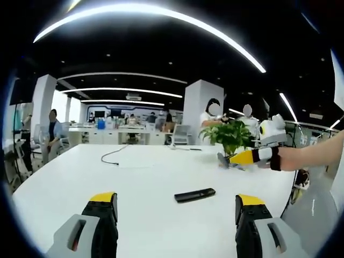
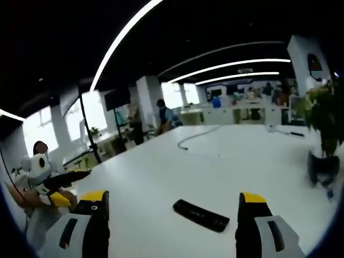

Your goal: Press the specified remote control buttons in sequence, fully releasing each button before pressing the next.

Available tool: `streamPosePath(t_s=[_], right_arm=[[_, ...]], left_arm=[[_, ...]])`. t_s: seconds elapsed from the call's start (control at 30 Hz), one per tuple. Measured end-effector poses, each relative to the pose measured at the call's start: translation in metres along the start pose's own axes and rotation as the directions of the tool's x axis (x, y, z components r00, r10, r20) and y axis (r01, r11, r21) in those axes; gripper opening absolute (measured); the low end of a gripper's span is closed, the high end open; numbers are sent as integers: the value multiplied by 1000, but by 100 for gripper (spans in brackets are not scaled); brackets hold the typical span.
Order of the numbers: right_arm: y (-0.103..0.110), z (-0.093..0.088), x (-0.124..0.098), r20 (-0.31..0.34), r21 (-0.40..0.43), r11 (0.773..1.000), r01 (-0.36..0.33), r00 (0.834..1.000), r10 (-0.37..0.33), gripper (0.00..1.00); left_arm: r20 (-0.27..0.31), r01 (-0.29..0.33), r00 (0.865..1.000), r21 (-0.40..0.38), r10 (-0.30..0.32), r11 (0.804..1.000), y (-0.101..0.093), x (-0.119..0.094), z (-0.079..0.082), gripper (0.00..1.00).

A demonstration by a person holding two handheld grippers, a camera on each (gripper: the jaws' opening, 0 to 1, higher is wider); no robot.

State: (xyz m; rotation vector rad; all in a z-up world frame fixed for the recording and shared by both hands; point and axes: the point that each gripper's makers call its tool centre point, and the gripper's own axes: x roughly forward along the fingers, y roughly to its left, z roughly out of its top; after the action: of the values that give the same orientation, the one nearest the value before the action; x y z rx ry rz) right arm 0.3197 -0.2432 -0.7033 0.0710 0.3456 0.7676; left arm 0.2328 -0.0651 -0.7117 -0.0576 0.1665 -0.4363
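Note:
A black remote control lies flat on the white table, just ahead of my left gripper, whose yellow-tipped jaws stand wide apart with nothing between them. From the right side, a hand holds my right gripper above the table beside a plant. In the right gripper view the remote lies between and just beyond the jaws of my right gripper, which stands open and holds nothing. My left gripper shows at the far left, held off the table's edge.
A potted green plant stands on the table behind the remote, and shows again as the plant at the right edge. A thin cable lies farther back. Several people and desks fill the office behind.

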Motion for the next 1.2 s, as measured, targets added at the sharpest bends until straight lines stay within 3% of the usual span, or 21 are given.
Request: streamPosePath(t_s=[0.23,0.53,0.77,0.93,1.03,1.1,1.2], right_arm=[[9,6,-31,56,-33,999,26,998,-24,99],[23,-9,-64,35,-110,991,70,997,-66,99],[27,-17,-83,53,-114,988,100,994,-95,99],[18,-27,-97,64,-113,981,159,986,-152,99],[3,-36,-105,70,-115,967,228,973,-221,99],[-6,-48,-108,28,-47,967,249,968,-248,99],[-12,-37,-109,72,-63,962,267,962,-263,99]], left_arm=[[3,-1,1000,-3,1,1000,0,-1,0,94],[8,-19,1000,-15,19,1000,4,-3,0,93],[3,-13,1000,-3,13,1000,1,-2,-1,93],[-7,-7,1000,13,8,1000,-1,-2,-3,93],[-11,-5,1000,15,6,1000,-2,-1,-3,93],[-13,0,1000,11,0,1000,-3,-1,-4,93],[-18,9,1000,15,-9,1000,-5,-1,-5,93]])
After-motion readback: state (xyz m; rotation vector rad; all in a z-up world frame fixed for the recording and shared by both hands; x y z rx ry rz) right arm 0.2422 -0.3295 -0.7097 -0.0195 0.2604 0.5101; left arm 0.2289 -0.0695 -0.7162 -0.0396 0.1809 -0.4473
